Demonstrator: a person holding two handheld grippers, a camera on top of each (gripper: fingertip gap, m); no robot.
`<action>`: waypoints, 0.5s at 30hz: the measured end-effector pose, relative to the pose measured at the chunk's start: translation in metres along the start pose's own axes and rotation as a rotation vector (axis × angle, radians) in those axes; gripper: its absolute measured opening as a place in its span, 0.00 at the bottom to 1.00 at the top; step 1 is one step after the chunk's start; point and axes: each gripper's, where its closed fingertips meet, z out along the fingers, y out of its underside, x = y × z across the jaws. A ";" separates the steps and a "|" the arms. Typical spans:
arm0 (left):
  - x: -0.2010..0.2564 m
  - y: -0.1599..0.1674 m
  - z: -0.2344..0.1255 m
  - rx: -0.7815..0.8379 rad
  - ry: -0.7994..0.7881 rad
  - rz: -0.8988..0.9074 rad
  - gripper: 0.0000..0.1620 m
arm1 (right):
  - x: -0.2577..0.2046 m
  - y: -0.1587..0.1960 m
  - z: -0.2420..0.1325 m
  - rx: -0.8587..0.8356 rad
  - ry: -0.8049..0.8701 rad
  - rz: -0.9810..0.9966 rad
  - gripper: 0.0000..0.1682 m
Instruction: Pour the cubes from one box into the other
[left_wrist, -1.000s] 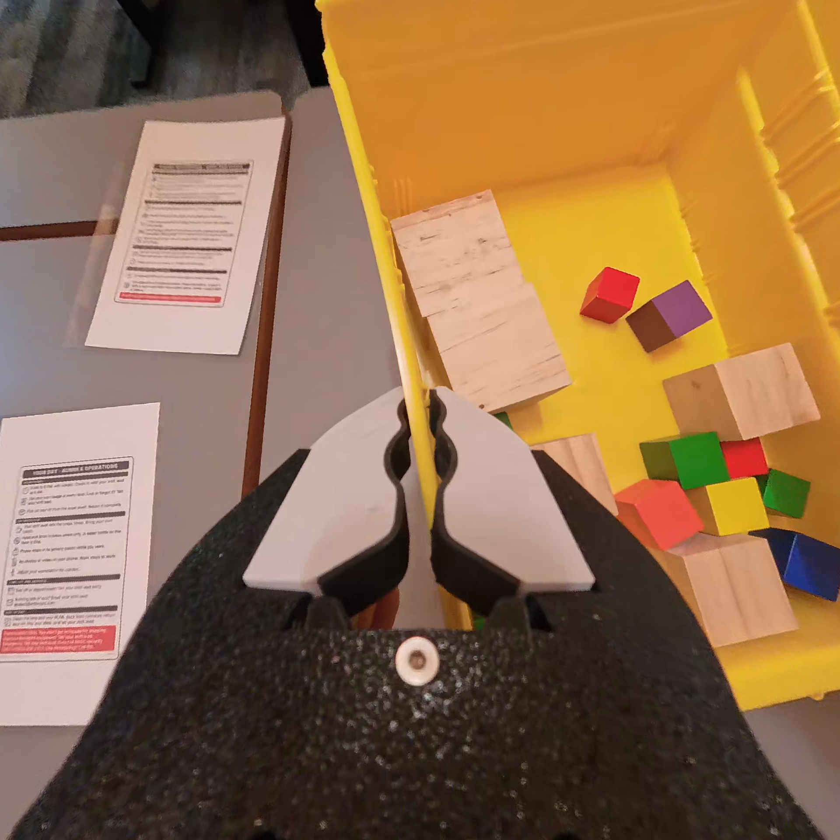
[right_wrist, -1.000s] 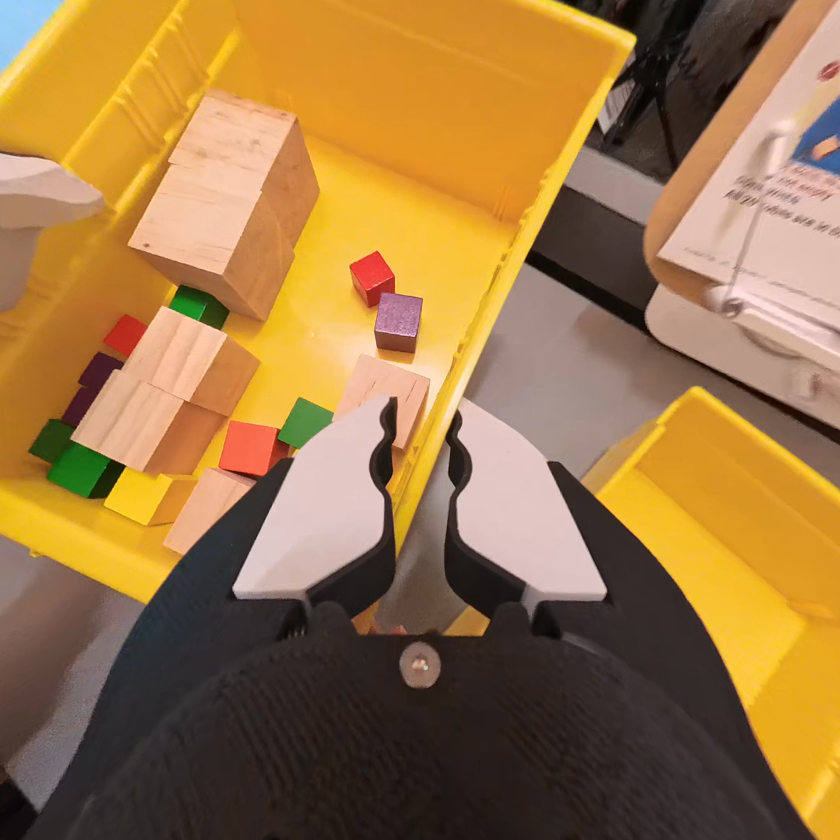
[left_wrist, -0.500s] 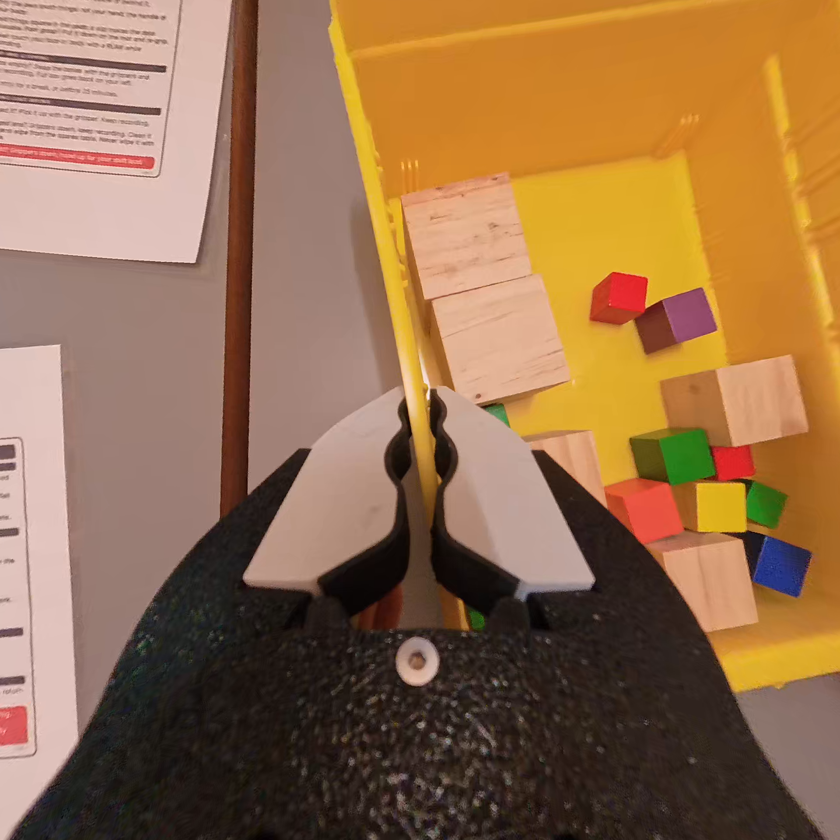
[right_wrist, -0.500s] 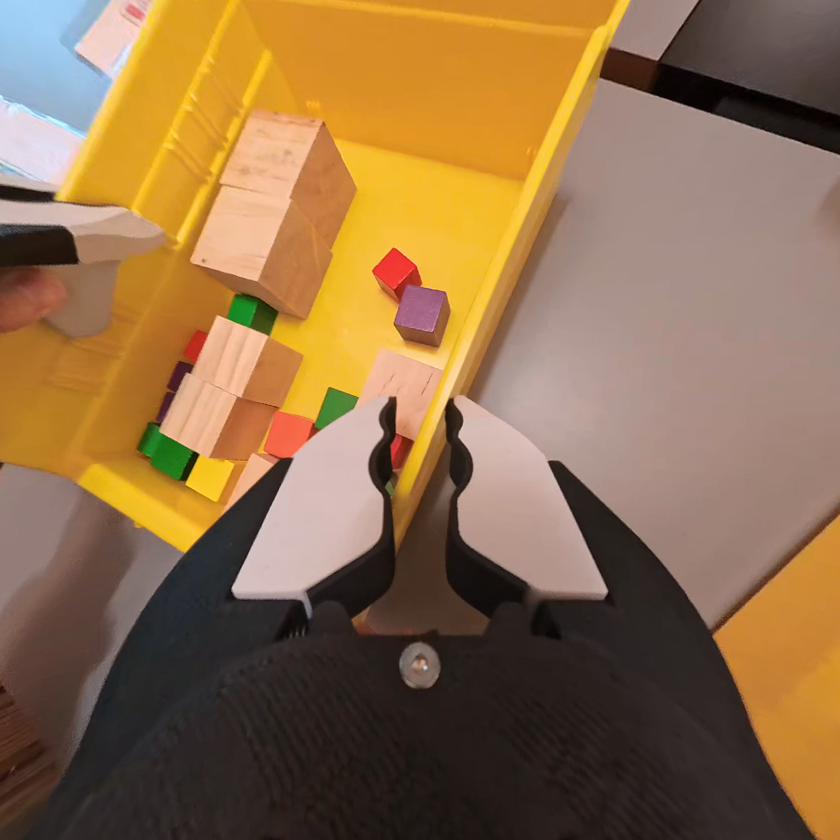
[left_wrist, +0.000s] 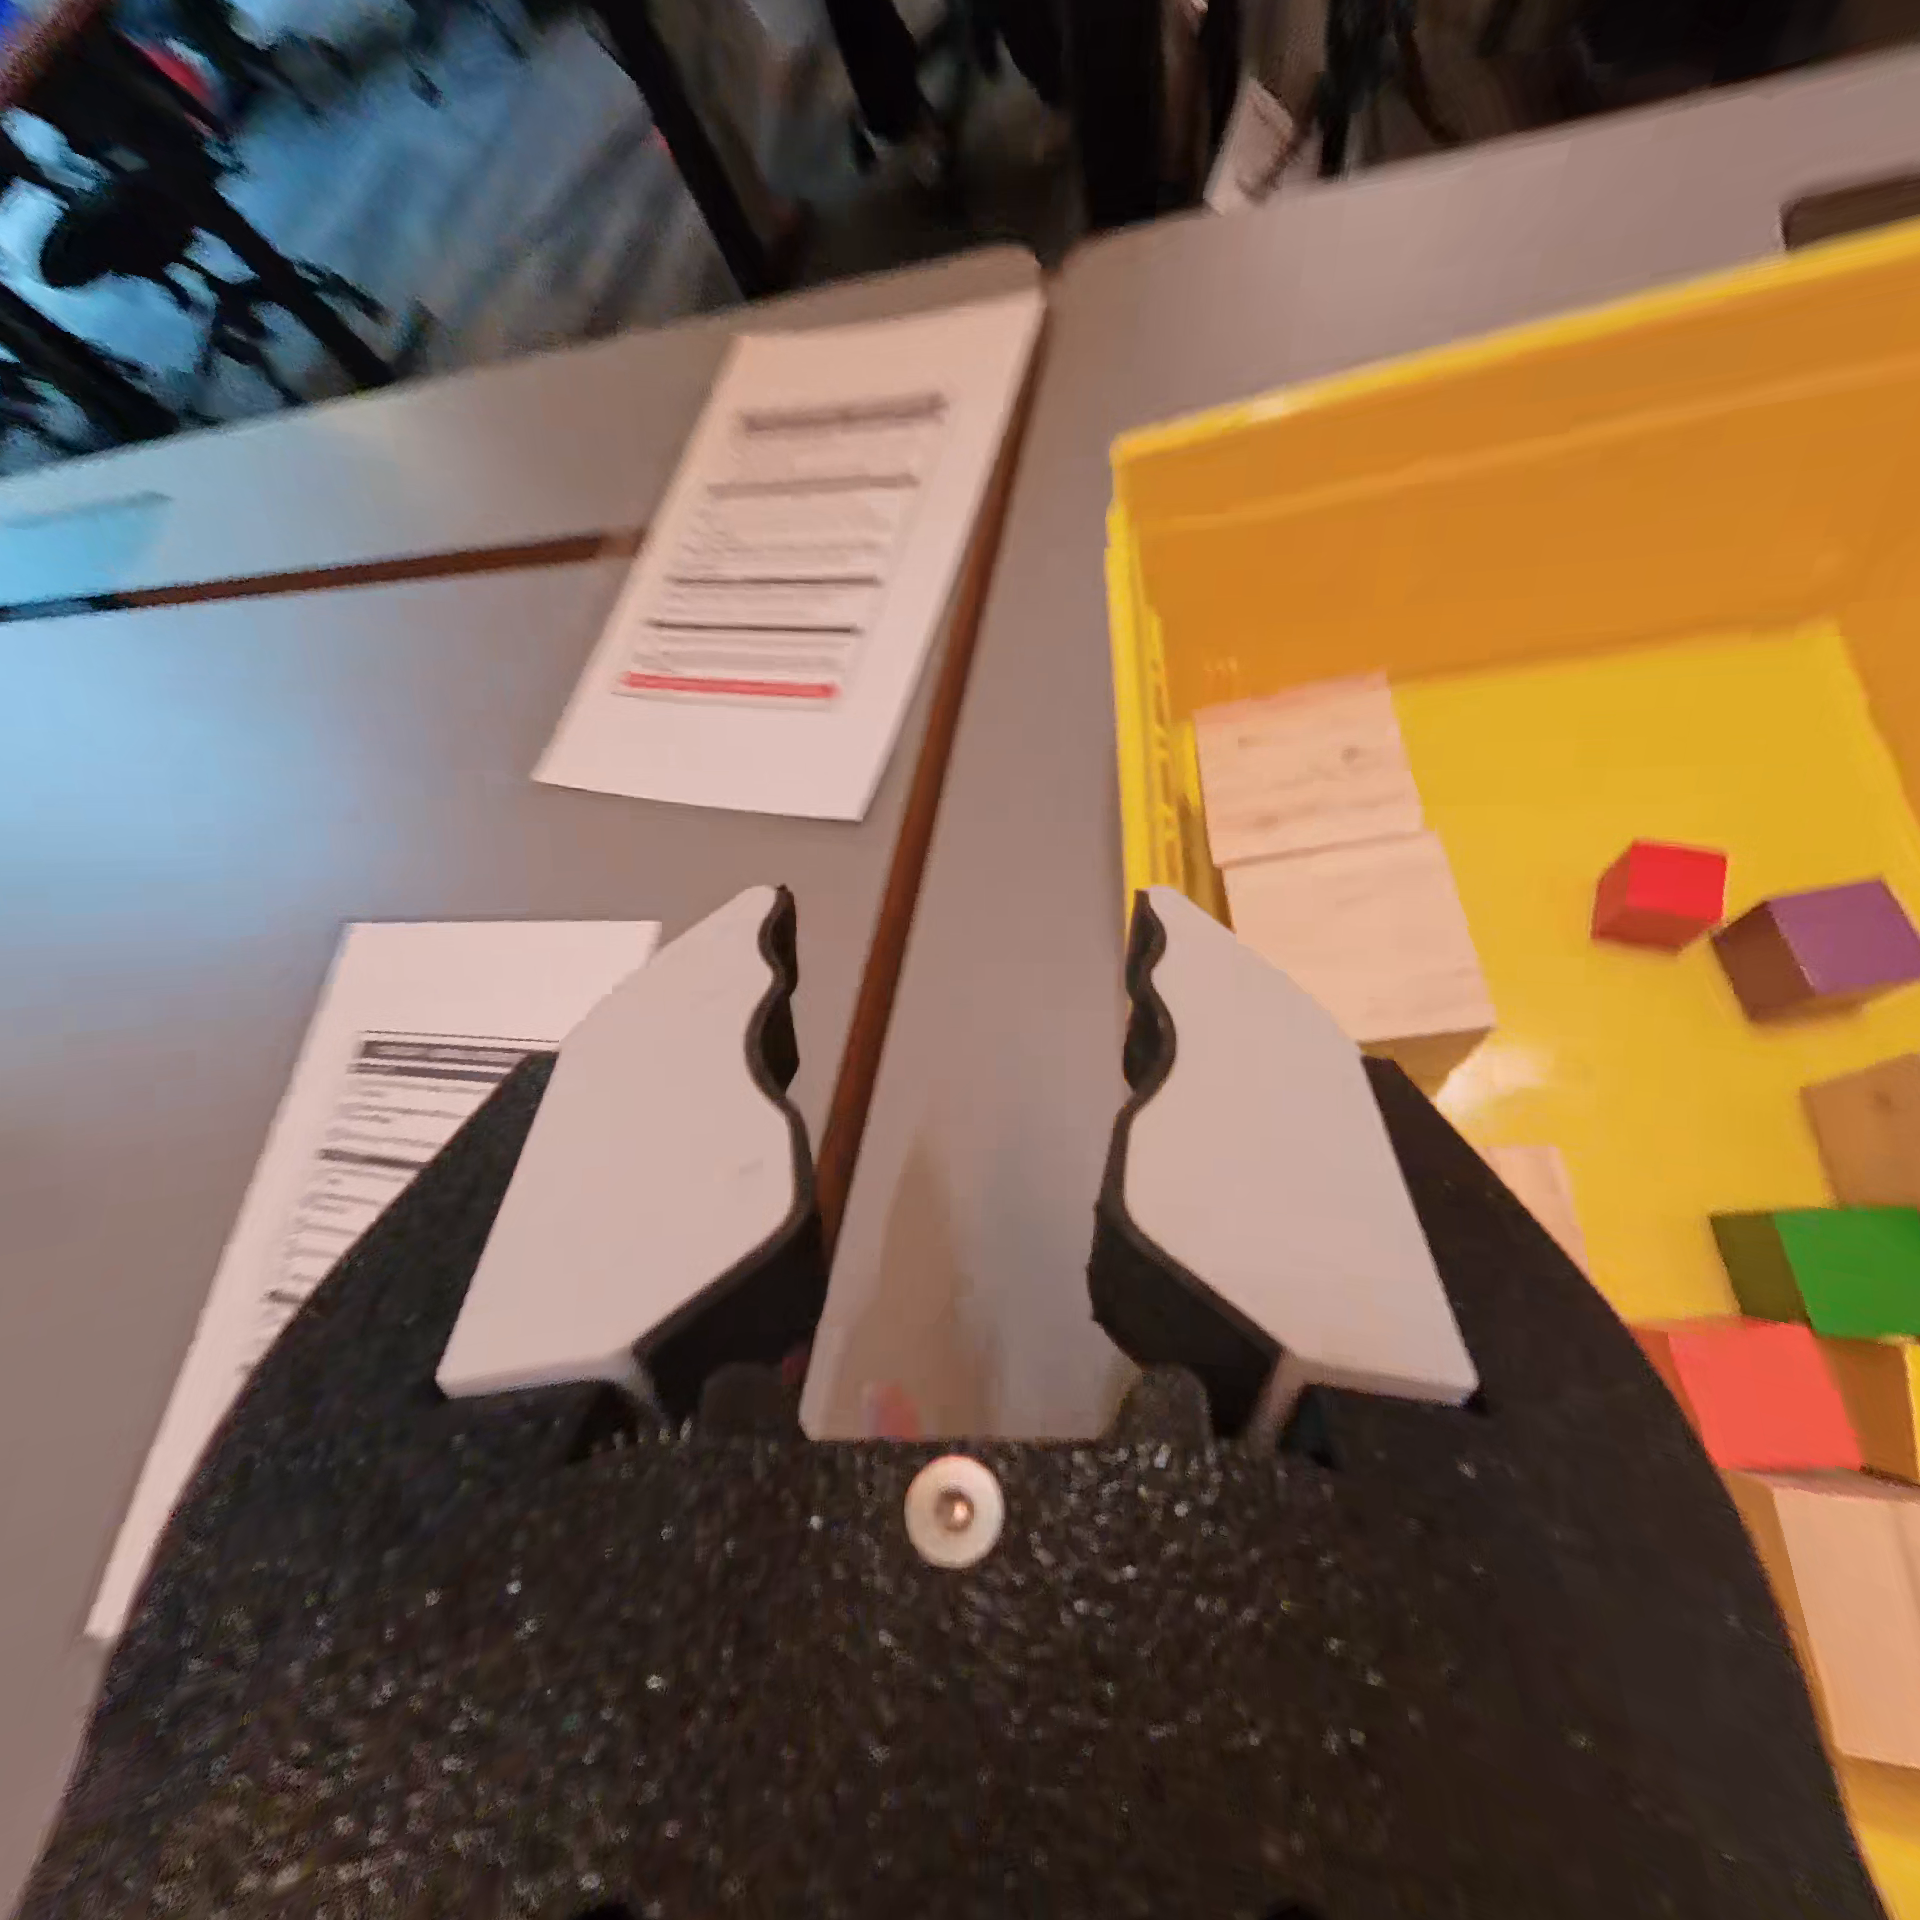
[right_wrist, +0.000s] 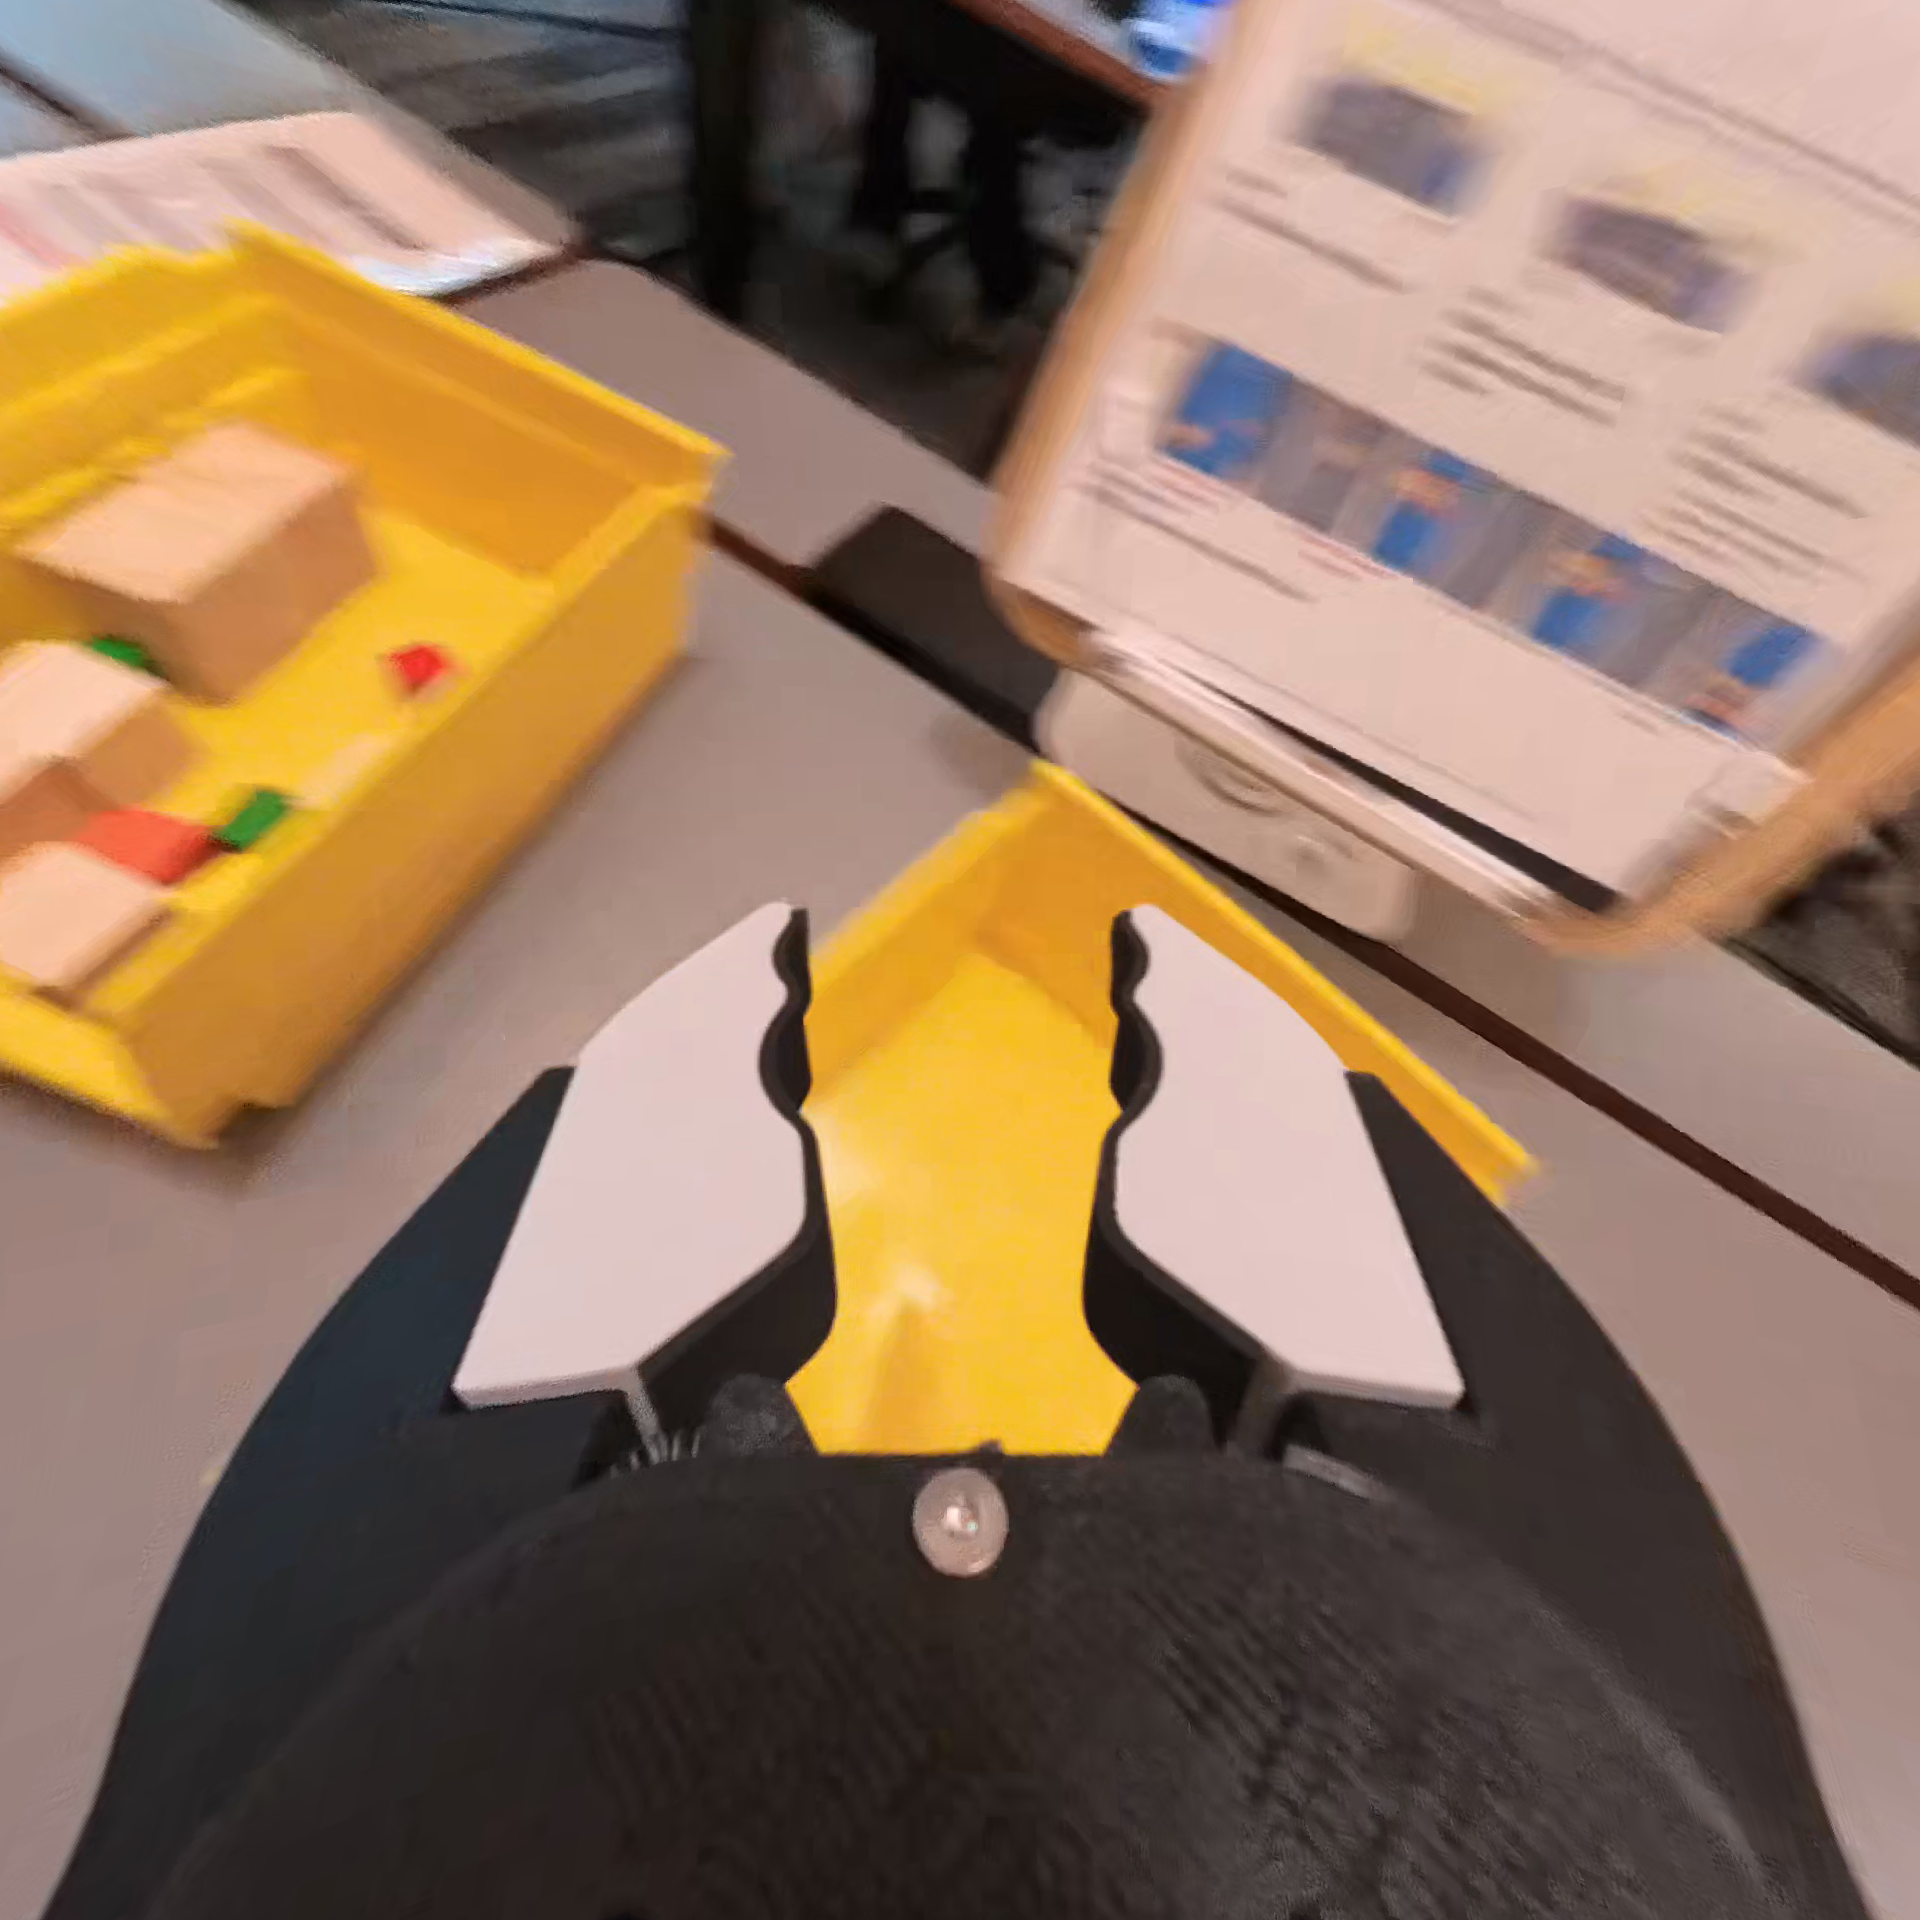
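Your left gripper (left_wrist: 961, 925) is spread wide and holds nothing; bare grey table (left_wrist: 312, 790) lies between its jaws. The full yellow box (left_wrist: 1455, 540) sits just right of its right finger, with wooden cubes (left_wrist: 1340, 862) against the near wall and a red cube (left_wrist: 1662, 894) and purple cube (left_wrist: 1829, 945) farther right. 2 printed sheets (left_wrist: 800, 582) lie ahead and left. Your right gripper (right_wrist: 956, 930) is also wide and holds nothing, with the empty yellow box (right_wrist: 966, 1122) under and ahead of its jaws. The full box shows well off to its left, blurred.
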 end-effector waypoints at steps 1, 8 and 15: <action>-0.007 -0.008 -0.010 0.028 -0.041 -0.015 0.37 | 0.033 0.012 -0.012 -0.007 0.068 0.047 0.37; 0.060 -0.033 -0.070 0.120 0.216 -0.108 0.49 | 0.132 0.115 -0.027 -0.134 0.165 0.354 0.48; 0.116 -0.009 -0.102 0.107 0.322 -0.134 0.49 | 0.101 0.175 0.017 -0.331 0.042 0.276 0.28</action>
